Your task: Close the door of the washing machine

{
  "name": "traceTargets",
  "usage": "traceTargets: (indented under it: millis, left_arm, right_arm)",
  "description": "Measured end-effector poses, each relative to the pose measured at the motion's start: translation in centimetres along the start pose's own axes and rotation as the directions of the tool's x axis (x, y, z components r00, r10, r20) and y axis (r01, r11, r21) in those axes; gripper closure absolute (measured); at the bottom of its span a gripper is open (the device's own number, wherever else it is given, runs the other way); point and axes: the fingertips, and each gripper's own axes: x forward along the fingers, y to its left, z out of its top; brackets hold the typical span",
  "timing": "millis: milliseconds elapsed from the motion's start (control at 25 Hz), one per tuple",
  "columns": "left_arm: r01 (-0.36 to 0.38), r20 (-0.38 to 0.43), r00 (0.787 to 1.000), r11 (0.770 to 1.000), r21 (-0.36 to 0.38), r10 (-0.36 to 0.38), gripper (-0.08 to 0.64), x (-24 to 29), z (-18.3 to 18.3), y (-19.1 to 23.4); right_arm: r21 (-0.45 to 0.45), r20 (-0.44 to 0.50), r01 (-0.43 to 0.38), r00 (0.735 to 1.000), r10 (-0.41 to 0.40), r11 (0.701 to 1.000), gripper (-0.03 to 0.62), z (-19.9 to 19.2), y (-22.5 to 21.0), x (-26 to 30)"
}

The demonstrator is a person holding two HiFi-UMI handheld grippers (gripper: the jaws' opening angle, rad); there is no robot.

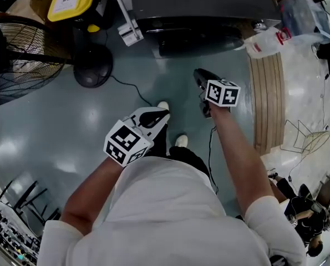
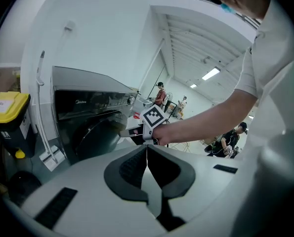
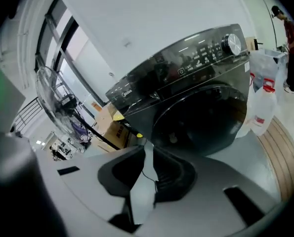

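**Glossy grey-green floor, washer door looks shut, both grippers off it**

Glossy grey-green floor (image 1: pixel 70 132) fills the head view. A dark front-loading washing machine (image 3: pixel 186 83) stands at its far edge. The machine's round dark glass door (image 3: pixel 201 120) lies flat against the front panel and looks shut in both gripper views.

To the machine's left are a black pedestal fan (image 1: pixel 20 54) and a yellow-lidded bin (image 1: pixel 73 1). A white plastic bag (image 1: pixel 264 40) sits at its right corner.

- Left gripper (image 2: pixel 147 149): held well back from the machine. Jaws are pressed together at the tips, with nothing between them.
- Right gripper (image 3: pixel 146 144): nearer the door and pointing at it, but apart from it. Jaws are a narrow slit apart, and only floor shows through the gap.
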Motion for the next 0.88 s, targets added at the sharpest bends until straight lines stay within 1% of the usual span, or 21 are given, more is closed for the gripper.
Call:
traceTargets:
  millis: [200, 320, 600, 760, 880]
  left_arm:
    - [0.002, 0.027, 1.000, 1.000, 0.019, -0.002, 0.541, 0.3, -0.4, -4.4]
    - [-0.008, 0.046, 0.999, 0.999, 0.033, 0.006, 0.541, 0.0, -0.8, -7.1]
    - [-0.019, 0.069, 0.998, 0.998, 0.054, 0.015, 0.541, -1.4, -1.9, -12.5]
    - [-0.024, 0.075, 0.997, 0.998, 0.053, 0.020, 0.541, -1.8, -3.0, -15.4]
    - [-0.025, 0.076, 0.997, 0.998, 0.052, 0.021, 0.541, -2.1, -3.7, -17.2]
  right_arm:
    - [-0.073, 0.004, -0.047, 0.999, 0.047, 0.996, 0.525, -2.4, 1.7, -6.4]
    - [-0.140, -0.017, -0.058, 0.998, 0.056, 0.988, 0.530, -4.8, 2.5, -11.1]
    - [-0.244, -0.052, -0.089, 0.996, 0.079, 0.966, 0.543, -10.7, 5.5, -21.9]
    - [-0.279, -0.059, -0.093, 0.995, 0.080, 0.956, 0.551, -13.9, 6.5, -26.8]
    - [-0.295, -0.047, -0.096, 0.995, 0.086, 0.951, 0.552, -15.1, 7.2, -29.5]
